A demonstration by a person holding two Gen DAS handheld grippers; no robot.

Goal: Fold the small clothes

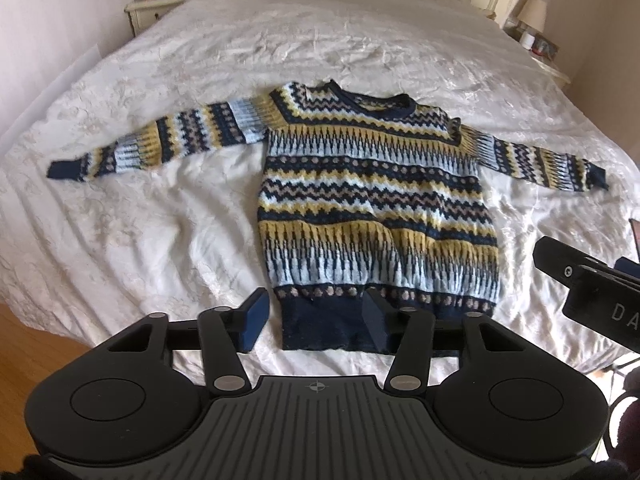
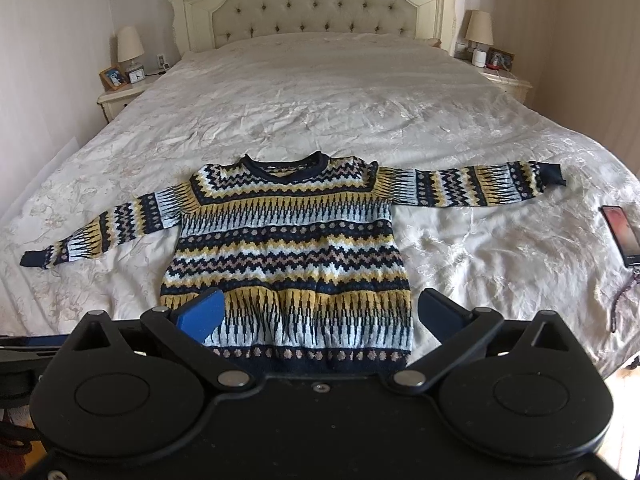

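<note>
Ahead, sweater [image 1: 372,204] hem between left gripper [image 1: 316,326] jaws, untouched.

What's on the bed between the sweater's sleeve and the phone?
Nothing: in the right wrist view only bare white bedspread lies between the sweater sleeve and the phone.

The sweater [image 2: 288,248] is thick, rough knitted wool. The bedspread [image 2: 360,100] is shiny, wrinkled cloth. The right gripper [image 2: 320,316] looks matt black plastic.
</note>
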